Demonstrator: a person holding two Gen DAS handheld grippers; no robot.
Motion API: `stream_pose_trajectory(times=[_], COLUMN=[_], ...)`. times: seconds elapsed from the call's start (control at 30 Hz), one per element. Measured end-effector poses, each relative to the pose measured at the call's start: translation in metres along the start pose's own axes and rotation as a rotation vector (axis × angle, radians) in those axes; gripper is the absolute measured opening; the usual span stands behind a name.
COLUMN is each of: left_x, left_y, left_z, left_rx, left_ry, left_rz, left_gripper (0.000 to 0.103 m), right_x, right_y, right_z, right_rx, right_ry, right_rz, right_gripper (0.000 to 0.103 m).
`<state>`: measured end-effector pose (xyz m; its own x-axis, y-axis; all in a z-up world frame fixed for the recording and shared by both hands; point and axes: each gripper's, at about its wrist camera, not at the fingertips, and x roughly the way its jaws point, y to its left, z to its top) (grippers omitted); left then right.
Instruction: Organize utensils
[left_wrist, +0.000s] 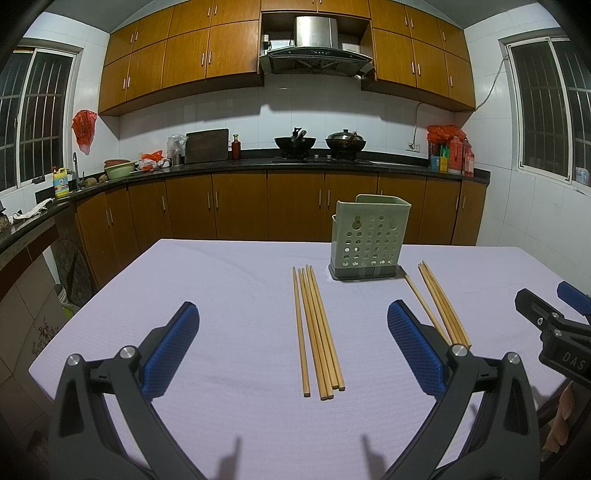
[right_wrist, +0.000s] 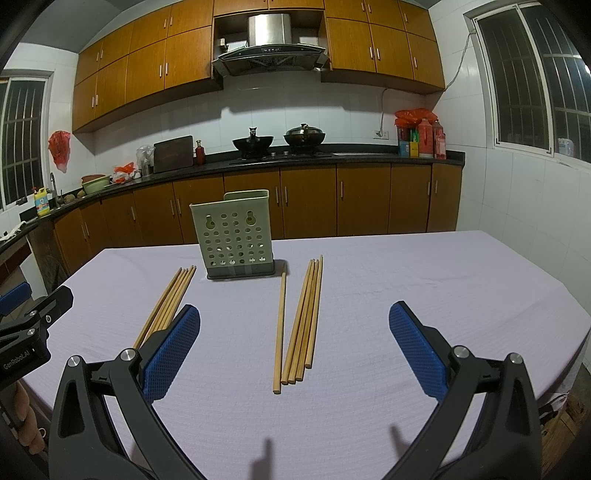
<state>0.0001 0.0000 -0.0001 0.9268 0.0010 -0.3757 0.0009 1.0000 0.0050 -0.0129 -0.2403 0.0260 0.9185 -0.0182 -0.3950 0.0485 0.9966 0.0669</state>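
Observation:
A pale green perforated utensil holder (left_wrist: 369, 236) stands upright and empty on the lilac tablecloth (left_wrist: 229, 302); it also shows in the right wrist view (right_wrist: 236, 236). A left bundle of several wooden chopsticks (left_wrist: 317, 332) lies flat in front of my open left gripper (left_wrist: 293, 325). A right bundle of several chopsticks (right_wrist: 301, 321) lies flat in front of my open right gripper (right_wrist: 295, 325). The left bundle shows in the right wrist view (right_wrist: 168, 302), the right bundle in the left wrist view (left_wrist: 441, 302). Both grippers hover above the table, holding nothing.
The table's edges lie left (left_wrist: 85, 295) and right (right_wrist: 576, 306). Behind it run wooden cabinets (left_wrist: 295, 206) and a dark counter with woks (left_wrist: 295, 142), bottles (left_wrist: 458, 155) and a sink area (left_wrist: 74, 177). My right gripper's body (left_wrist: 550, 325) sits at the left view's right edge.

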Motion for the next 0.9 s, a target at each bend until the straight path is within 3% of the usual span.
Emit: stream_pose_trajectory(times=[0.47,0.73,0.83,0.9], left_x=[0.004,0.047,0.064,0.074], left_y=[0.000,0.019,0.032,0.042], left_z=[-0.001,-0.008,-0.011,-0.013], left_rx=[-0.006,-0.037,-0.062,-0.084], left_ry=[0.019,0.171,0.233,0.261], left_rz=[0.009,0.061,0.076,0.072], left_gripper=[0.099,0.099,0.099,0.099], right_x=[0.001,0.035,0.058,0.078], right_y=[-0.001,-0.022,-0.034,-0.039], right_z=[-0.001,0.000,0.002,0.002], right_rx=[0.008,0.068,0.112,0.130], right_ry=[0.016,0.120,0.194,0.260], right_rz=[0.013,-0.004,-0.033,-0.052], right_gripper=[0.101,0.101,0.085,0.066])
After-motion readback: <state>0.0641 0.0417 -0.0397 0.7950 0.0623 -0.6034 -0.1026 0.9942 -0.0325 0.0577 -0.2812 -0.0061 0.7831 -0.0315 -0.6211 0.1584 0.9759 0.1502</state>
